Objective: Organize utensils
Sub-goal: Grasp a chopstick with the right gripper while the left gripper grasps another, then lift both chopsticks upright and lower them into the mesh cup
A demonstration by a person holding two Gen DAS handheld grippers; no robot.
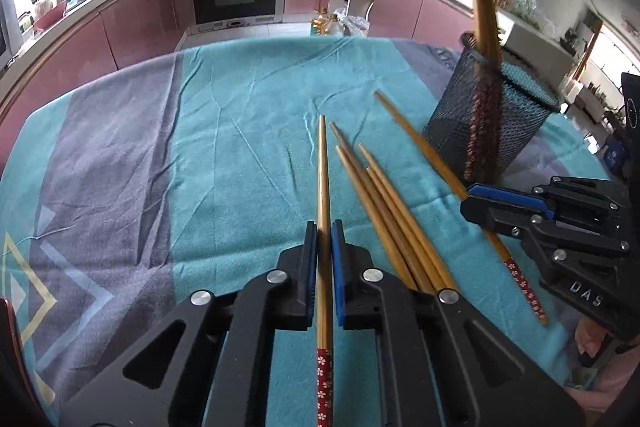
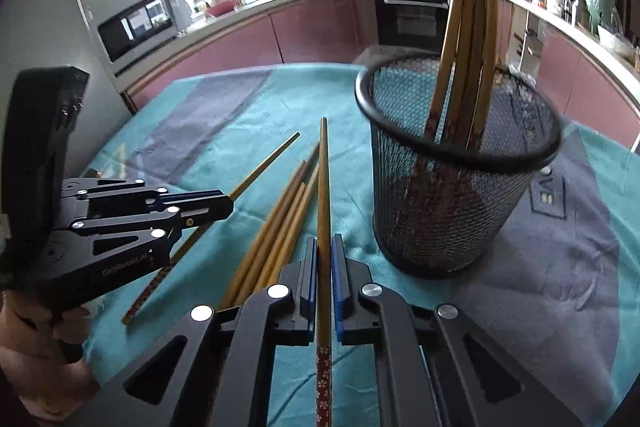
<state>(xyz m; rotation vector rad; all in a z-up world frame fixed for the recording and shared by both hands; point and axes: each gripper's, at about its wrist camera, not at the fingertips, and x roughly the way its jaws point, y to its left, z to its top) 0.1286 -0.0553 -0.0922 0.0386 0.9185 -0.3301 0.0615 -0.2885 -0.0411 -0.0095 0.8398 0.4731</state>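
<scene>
**Both grippers loaded: 1 chopstick each, holder ahead to the right**

Between the fingers of the left gripper (image 1: 324, 239) lies 1 chopstick (image 1: 323, 187), clamped along its shaft, the tip pointing straight ahead and the red flower-patterned end trailing back under the tool. Just right of this gripper, 4 loose chopsticks (image 1: 384, 207) rest in a bundle on the teal cloth (image 1: 240, 131), tips pointing away. Further right, the right gripper (image 2: 325, 259) is closed on a second chopstick (image 2: 323, 187), likewise held lengthwise with its patterned end to the rear. Ahead and to the right of the right gripper stands the black mesh holder (image 2: 460, 211), upright, already carrying several chopsticks that lean against its far rim.

Step in hand, as judged: pick-up is complete on both sides and transfer to the holder is due. Whether either held chopstick is clear of the cloth cannot be told.

Next move, as judged: the right gripper, nearer the holder, should raise its chopstick, tilt it toward vertical over the open rim, and release. The left gripper must cross over the loose bundle to follow. 4 sticks would then remain.
</scene>
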